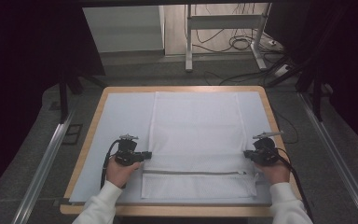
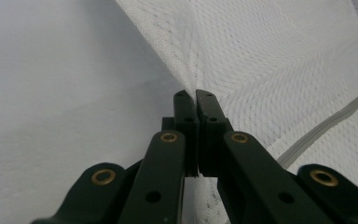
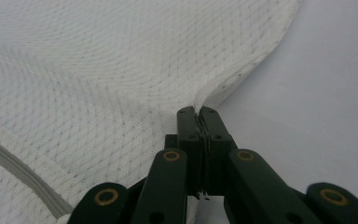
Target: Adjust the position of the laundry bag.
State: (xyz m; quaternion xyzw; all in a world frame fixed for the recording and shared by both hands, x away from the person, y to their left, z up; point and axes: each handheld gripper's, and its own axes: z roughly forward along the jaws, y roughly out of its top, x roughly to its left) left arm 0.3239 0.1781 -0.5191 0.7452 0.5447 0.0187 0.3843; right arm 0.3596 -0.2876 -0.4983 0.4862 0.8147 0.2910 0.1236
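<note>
The jaws of the left gripper (image 2: 195,95) and of the right gripper (image 3: 198,112) are clamped on opposite side edges of the white mesh bag (image 1: 196,135). The bag is spread flat on the grey mat (image 1: 121,116) covering the table (image 1: 87,144), its zipper (image 1: 193,172) near the person. Both edges are judged secured, while any lifting or folding is left undone.
</note>
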